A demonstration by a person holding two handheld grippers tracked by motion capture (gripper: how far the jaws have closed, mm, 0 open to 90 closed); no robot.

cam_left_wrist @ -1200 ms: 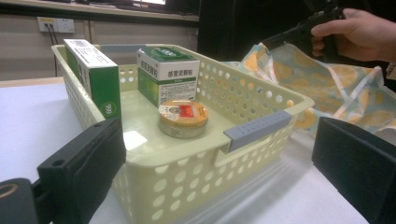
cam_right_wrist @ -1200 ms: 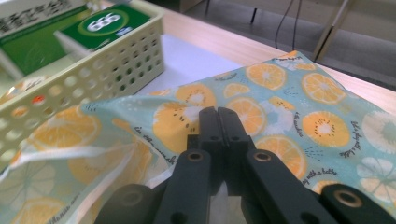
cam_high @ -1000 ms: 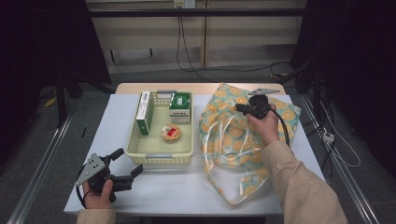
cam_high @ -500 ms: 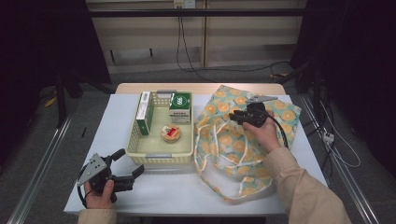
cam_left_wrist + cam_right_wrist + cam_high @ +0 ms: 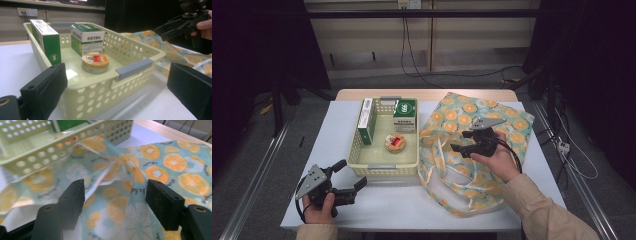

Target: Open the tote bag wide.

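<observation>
Your right gripper [image 5: 462, 145] hovers over the orange-print bag [image 5: 507, 120], held from the 5 o'clock side by your right hand [image 5: 499, 160], forearm entering from the bottom right corner. Its jaws point toward 9 o'clock and stand wide apart; in the right gripper view the bag's fabric lies between and below them, gripped by neither. Whether they touch the fabric cannot be told.

Your left gripper [image 5: 347, 177] sits low at the 7 o'clock corner of the table [image 5: 332, 130], held in your left hand [image 5: 319, 207]. Its jaws are spread wide and empty, aimed toward 2 o'clock at the near wall of the basket [image 5: 384, 165], close to it but apart.

The bag lies crumpled on the right half of the table, its white handles [image 5: 444, 152] looped at its left, its left edge against the basket's right wall.

The pale yellow perforated basket holds three items: a tall green and white box [image 5: 367, 120] standing along its left wall, a second green and white box [image 5: 405, 116] upright at its far right corner, and a round tin [image 5: 395, 143] with a red label lying flat near the middle.

The table is white with a wooden far edge. Beyond it are a light panelled wall, hanging cables [image 5: 412, 55] and dark curtains on both sides; rails run along the floor.
</observation>
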